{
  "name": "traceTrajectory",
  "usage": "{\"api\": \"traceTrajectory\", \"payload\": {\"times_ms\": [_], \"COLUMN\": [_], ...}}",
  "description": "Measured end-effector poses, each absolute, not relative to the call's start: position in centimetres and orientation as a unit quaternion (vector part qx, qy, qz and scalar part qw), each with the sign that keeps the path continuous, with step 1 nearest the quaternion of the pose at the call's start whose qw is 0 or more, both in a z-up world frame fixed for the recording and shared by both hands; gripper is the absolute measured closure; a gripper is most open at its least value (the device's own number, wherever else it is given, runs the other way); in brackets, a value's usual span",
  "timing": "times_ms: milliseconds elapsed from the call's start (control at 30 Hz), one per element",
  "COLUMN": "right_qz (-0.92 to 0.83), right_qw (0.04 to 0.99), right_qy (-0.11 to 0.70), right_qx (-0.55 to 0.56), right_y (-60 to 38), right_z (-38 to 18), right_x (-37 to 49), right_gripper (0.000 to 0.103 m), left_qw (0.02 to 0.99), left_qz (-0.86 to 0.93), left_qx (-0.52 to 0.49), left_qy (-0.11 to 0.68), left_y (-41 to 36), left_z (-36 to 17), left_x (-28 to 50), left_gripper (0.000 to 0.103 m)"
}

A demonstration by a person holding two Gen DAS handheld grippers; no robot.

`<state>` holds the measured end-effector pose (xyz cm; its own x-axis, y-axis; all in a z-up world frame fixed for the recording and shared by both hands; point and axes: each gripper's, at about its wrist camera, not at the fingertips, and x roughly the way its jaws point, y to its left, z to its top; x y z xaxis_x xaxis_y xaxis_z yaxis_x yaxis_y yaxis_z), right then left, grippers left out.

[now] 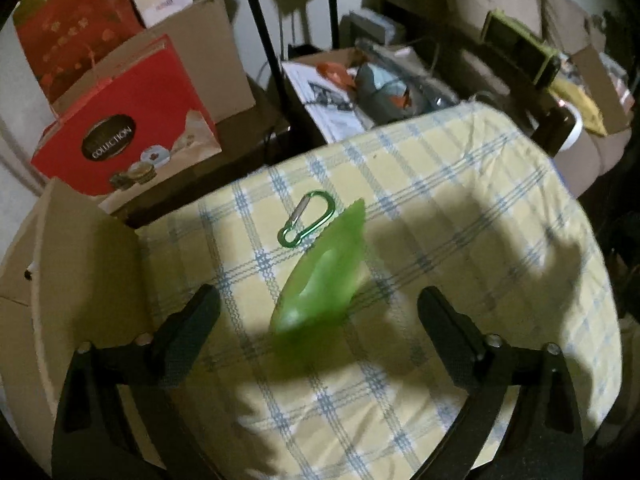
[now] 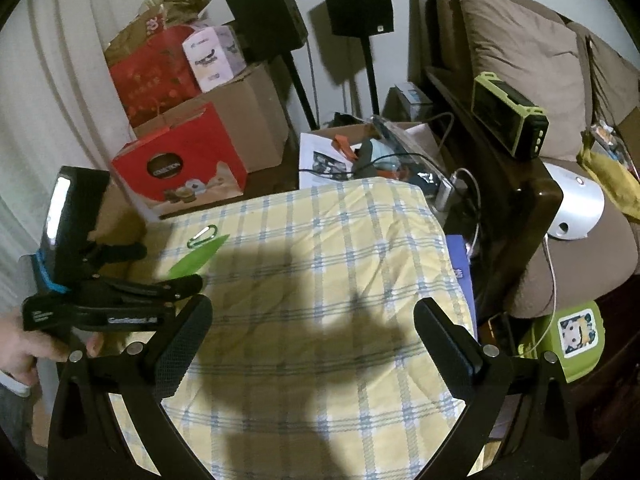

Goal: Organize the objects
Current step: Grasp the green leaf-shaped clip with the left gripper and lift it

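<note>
L gripper (image 1: 318, 316) jaws wide apart, nothing gripped, blurred green leaf-shaped piece (image 1: 320, 276) lying btwn/ahead of its fingers w/ green carabiner (image 1: 307, 218) just beyond on checked cloth (image 1: 460, 208); R gripper (image 2: 312, 328) also wide open, empty, over bare cloth.

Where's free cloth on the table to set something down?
Most of the yellow-and-blue checked tablecloth is bare: the whole stretch right of the translucent green plastic piece, out to the sofa-side edge, and the near part in front of the open right gripper. Crowded: the far-left area, where the green metal carabiner, the green piece, the open left gripper and the cardboard box cluster.
</note>
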<state>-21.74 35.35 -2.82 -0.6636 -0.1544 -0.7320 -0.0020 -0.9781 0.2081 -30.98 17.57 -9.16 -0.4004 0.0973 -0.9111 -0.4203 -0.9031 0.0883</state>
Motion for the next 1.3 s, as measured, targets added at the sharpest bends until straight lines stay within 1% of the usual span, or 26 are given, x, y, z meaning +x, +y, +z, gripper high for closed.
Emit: {"api": "traceTrajectory", "payload": {"times_ms": [167, 433, 533, 633, 700, 733, 800, 833, 867, 1133, 1300], "right_qz": [-0.907, -0.906, -0.904, -0.903, -0.902, -0.901, -0.901, -0.901, -0.901, -0.901, -0.902], "right_qw": [0.042, 0.049, 0.055, 0.058, 0.061, 0.062, 0.063, 0.065, 0.066, 0.067, 0.067], "right_qy": [-0.089, -0.089, -0.091, -0.092, -0.093, -0.092, -0.089, -0.086, -0.085, -0.079, -0.08], "right_qx": [0.409, 0.411, 0.414, 0.416, 0.418, 0.419, 0.419, 0.42, 0.42, 0.421, 0.418], "right_y": [35.5, 35.3, 35.2, 35.1, 35.0, 34.9, 34.7, 34.5, 34.4, 34.2, 34.2], "right_z": [-3.0, -3.3, -3.4, -3.5, -3.6, -3.6, -3.5, -3.5, -3.6, -3.4, -2.9], "right_x": [-21.9, -22.0, -22.1, -22.2, -22.2, -22.2, -22.2, -22.2, -22.1, -21.9, -21.8], "right_gripper": [0.002, 0.002, 0.004, 0.006, 0.007, 0.008, 0.009, 0.01, 0.01, 0.012, 0.013], "left_qw": [0.148, 0.167, 0.173, 0.185, 0.194, 0.198, 0.207, 0.21, 0.213, 0.222, 0.226], "left_qz": [0.814, 0.802, 0.801, 0.8, 0.801, 0.8, 0.799, 0.798, 0.797, 0.791, 0.808], "left_qx": [-0.535, -0.56, -0.56, -0.555, -0.55, -0.548, -0.545, -0.544, -0.544, -0.551, -0.531], "left_qy": [0.171, 0.126, 0.125, 0.131, 0.138, 0.14, 0.147, 0.149, 0.151, 0.148, 0.12], "left_y": [17.7, 17.0, 17.0, 17.3, 17.6, 17.8, 18.2, 18.4, 18.6, 18.6, 17.7], "left_z": [-10.5, -10.9, -10.9, -10.6, -10.5, -10.3, -10.1, -10.0, -9.9, -9.5, -7.3], "left_x": [-31.7, -32.6, -32.6, -32.3, -32.0, -31.8, -31.5, -31.4, -31.3, -30.7, -29.4], "left_gripper": [0.007, 0.008, 0.011, 0.021, 0.033, 0.037, 0.054, 0.06, 0.071, 0.071, 0.071]}}
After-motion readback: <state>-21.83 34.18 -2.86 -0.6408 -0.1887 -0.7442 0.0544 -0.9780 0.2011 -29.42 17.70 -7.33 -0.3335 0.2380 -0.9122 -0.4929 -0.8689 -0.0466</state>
